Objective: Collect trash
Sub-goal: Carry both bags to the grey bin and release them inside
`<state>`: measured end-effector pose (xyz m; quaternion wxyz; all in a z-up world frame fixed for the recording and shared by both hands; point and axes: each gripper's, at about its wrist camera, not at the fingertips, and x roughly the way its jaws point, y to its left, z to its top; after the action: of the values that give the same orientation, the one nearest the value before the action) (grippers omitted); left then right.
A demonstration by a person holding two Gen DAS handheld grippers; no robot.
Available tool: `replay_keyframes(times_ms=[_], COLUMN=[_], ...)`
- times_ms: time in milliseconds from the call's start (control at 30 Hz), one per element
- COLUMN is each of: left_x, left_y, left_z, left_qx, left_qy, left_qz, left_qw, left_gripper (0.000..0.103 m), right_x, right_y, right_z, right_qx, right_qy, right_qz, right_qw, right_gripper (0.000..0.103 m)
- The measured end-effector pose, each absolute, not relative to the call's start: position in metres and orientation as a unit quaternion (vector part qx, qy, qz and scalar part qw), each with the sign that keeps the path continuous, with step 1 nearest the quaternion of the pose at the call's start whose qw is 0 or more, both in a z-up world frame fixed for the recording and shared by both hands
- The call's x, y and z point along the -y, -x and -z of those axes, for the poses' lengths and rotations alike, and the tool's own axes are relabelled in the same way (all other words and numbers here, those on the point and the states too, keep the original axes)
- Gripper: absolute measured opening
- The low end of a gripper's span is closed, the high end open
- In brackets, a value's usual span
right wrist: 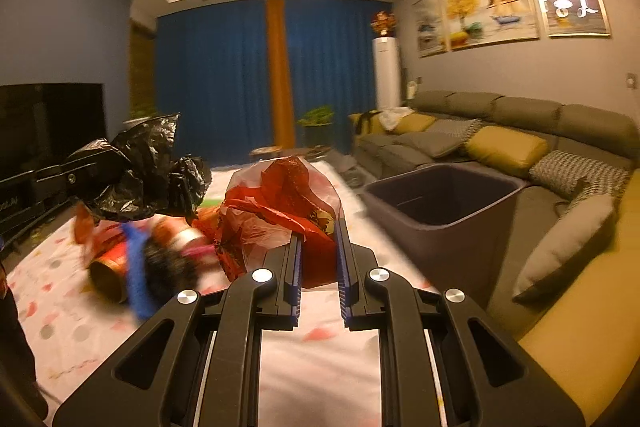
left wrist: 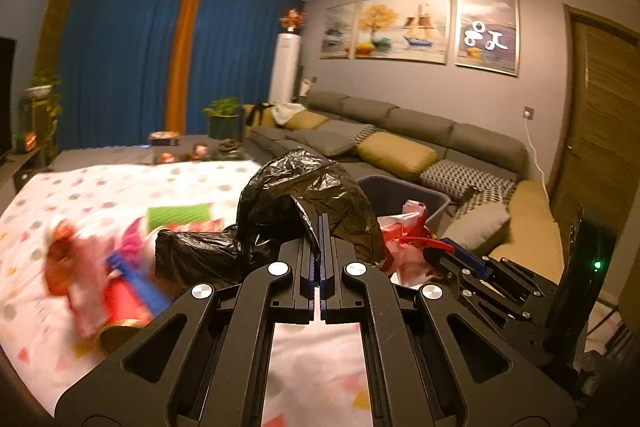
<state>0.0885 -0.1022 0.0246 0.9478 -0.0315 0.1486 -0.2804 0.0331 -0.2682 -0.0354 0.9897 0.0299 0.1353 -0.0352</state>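
Left wrist view: your left gripper (left wrist: 323, 227) is clamped fully closed on a fold of the black trash bag (left wrist: 296, 211), which bunches up and ahead of the fingers, off the surface (left wrist: 100, 187). The bin (left wrist: 404, 195) sits right of the bag and a little beyond it, just beside the sofa (left wrist: 420, 131). Your right gripper (left wrist: 438, 247) shows low right, nose in the red wrapper (left wrist: 404, 231), between bag and bin. Loose trash pile (left wrist: 104, 275) lies left of the bag on the surface, blurred.

Right wrist view: right gripper (right wrist: 318, 227) is nearly closed, pinching the crumpled red wrapper (right wrist: 280, 203), which sticks up and forward of the fingers. Bin (right wrist: 444, 199) is right of the wrapper, near, mouth open and no liner visible in it. Black trash bag (right wrist: 140, 171) hangs left of the wrapper, with the left gripper (right wrist: 86, 167) mostly buried in it. Both grippers point slightly below level.

My read: the right hand is nearer the bin; the bag mouth isn't visibly open, so the wrapper has no clear way in yet.
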Motion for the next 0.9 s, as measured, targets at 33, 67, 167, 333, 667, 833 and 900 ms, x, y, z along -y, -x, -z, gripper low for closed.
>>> replay_keyframes(times_ms=[33,67,167,333,667,833,900], left_x=[0.110,0.122,0.154,0.203,0.273,0.296,0.303], left_y=[-0.092,-0.099,-0.118,-0.150,-0.209,-0.229,-0.235], left_z=[-0.026,-0.028,-0.035,-0.039,-0.024,-0.018,-0.014], left_qx=[-0.148,-0.145,-0.141,-0.139,-0.162,-0.167,-0.171], left_qy=[0.030,0.027,0.026,0.021,0.028,0.027,0.022], left_qz=[0.286,0.293,0.310,0.332,0.355,0.364,0.365], left_qw=[0.946,0.945,0.940,0.933,0.920,0.916,0.915], left_gripper=[0.000,0.000,0.000,0.000,0.000,0.000,0.000], right_x=[0.277,0.284,0.308,0.346,0.409,0.424,0.429], right_y=[-0.037,-0.041,-0.057,-0.080,-0.129,-0.145,-0.152], right_z=[0.033,0.031,0.025,0.016,0.014,0.019,0.023], right_qx=[-0.133,-0.132,-0.127,-0.114,-0.112,-0.114,-0.118], right_qy=[-0.030,-0.030,-0.032,-0.029,-0.042,-0.048,-0.048], right_qz=[0.047,0.058,0.091,0.134,0.192,0.199,0.201], right_qw=[0.990,0.989,0.987,0.984,0.974,0.972,0.971], right_gripper=[0.016,0.016,0.016,0.016,0.016,0.016,0.016])
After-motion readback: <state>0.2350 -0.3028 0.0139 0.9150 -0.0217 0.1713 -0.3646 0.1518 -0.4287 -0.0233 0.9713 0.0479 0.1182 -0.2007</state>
